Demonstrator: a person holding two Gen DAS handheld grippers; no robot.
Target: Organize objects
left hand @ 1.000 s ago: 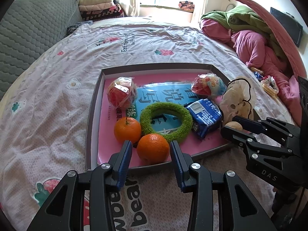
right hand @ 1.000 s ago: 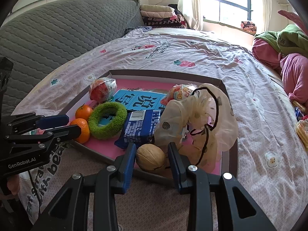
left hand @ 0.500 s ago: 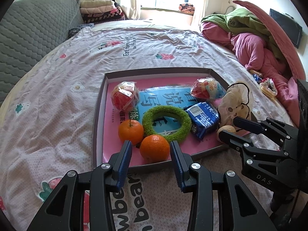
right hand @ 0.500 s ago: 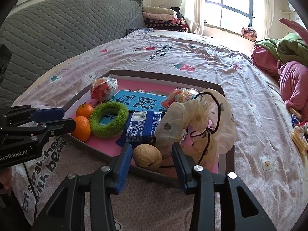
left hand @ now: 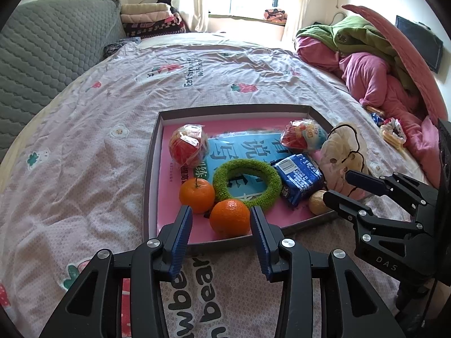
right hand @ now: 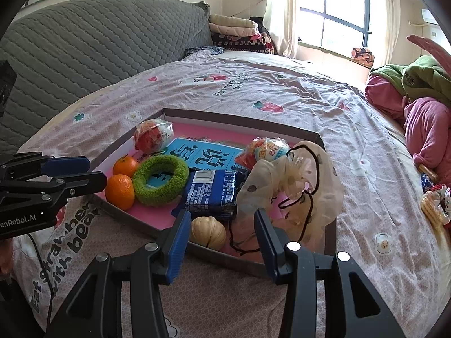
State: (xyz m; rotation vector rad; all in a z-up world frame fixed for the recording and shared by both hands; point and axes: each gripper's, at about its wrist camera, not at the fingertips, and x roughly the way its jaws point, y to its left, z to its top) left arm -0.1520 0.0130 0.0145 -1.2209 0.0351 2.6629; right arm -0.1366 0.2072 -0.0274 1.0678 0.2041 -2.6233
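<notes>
The pink floral bedsheet-covered bed (left hand: pixel 84 155) carries a shallow brown-rimmed cardboard tray (left hand: pixel 149 169) with a pink floor, already crowded; a sheer cream drawstring pouch (right hand: pixel 296 186) slumps over its right rim and could slide out if nudged; a fuzzy green ring (left hand: pixel 246 181) and a blue foil snack packet (right hand: pixel 211 194) fill the middle; the near round orange (left hand: pixel 229 217) sits just beyond the released left gripper (left hand: pixel 221 231); the pale tan walnut (right hand: pixel 208 232) lies between the right gripper (right hand: pixel 221 235) pads untouched, its jaws having just been opening; both may roll on the soft bed.
</notes>
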